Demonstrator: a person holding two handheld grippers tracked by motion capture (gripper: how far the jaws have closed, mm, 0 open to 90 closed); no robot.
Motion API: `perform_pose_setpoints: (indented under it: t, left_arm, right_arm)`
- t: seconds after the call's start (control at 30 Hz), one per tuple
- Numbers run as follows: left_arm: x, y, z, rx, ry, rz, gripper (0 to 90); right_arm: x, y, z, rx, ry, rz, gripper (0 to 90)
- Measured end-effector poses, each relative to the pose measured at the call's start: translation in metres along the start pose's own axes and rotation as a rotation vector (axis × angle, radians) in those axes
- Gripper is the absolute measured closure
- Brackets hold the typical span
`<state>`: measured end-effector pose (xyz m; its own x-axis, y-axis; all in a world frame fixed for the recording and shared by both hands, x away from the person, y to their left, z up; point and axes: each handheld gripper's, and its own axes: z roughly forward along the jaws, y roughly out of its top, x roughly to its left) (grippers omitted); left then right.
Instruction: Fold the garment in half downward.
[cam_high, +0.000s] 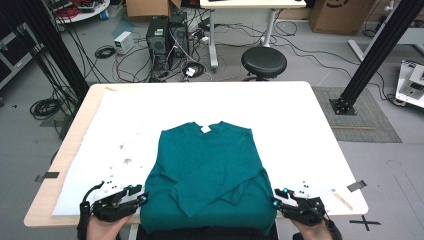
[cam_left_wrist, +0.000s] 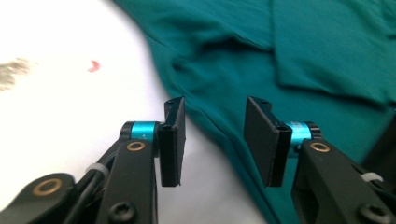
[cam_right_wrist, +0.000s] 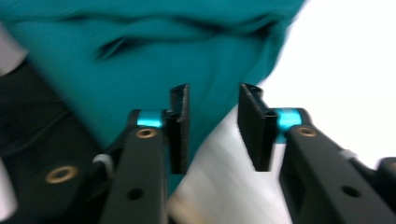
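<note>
Both tongs, left (cam_high: 141, 199) and right (cam_high: 276, 201), are hovering half-open and empty at the sweater's (cam_high: 207, 165) hem corners; gripping them likely comes next.

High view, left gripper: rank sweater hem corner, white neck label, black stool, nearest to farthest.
From the left gripper:
1. Sweater hem corner, right beside its fingers at the near table edge.
2. White neck label, at the collar, mid-table.
3. Black stool, on the floor beyond the far table edge.

Teal sweater (cam_high: 207, 165) lies flat; left gripper (cam_high: 143, 197), right gripper (cam_high: 274, 201) flank hem.
</note>
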<state>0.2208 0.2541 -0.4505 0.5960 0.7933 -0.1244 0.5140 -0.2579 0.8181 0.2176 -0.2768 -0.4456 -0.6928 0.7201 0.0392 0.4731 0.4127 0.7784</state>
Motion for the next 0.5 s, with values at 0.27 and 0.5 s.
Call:
perform_pose_setpoints:
  t: [0.27, 0.5]
  left_arm:
    - [-0.005, 0.001, 0.011, 0.027, 0.024, 0.037, 86.8]
    - [-0.004, -0.007, -0.001, 0.026, -0.047, 0.012, 86.4]
  right_arm:
    - [-0.001, 0.006, 0.019, 0.039, -0.023, -0.026, 87.9]
    - [-0.005, -0.013, 0.003, 0.005, 0.048, 0.038, 88.4]
